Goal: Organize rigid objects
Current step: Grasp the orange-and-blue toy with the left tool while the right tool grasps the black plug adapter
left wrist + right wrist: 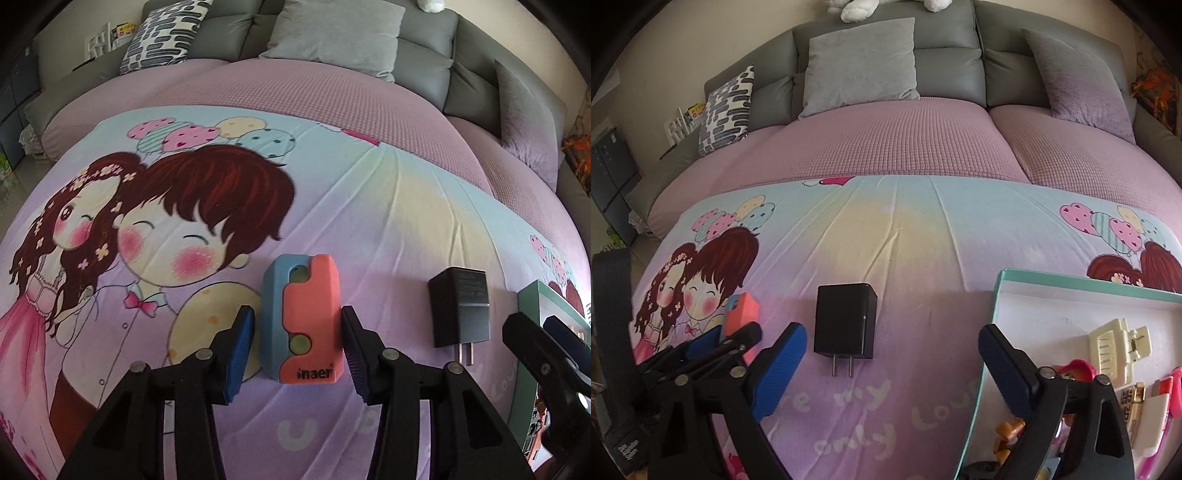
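A blue and coral plastic block (301, 319) marked "inaer" lies on the cartoon bedsheet. My left gripper (297, 349) is open, one finger on each side of the block, with small gaps. The block also shows in the right wrist view (740, 314) behind the left gripper (716, 341). A black plug adapter (460, 310) lies to the block's right, prongs toward me. In the right wrist view the adapter (846, 321) lies ahead, left of centre. My right gripper (892, 373) is wide open and empty, its right finger over the rim of a teal box (991, 325).
The teal box (528, 306) holds a cream hair clip (1119, 345), pink items and other small objects. Grey and patterned pillows (860, 59) lean on the grey headboard beyond a purple quilt (886, 140).
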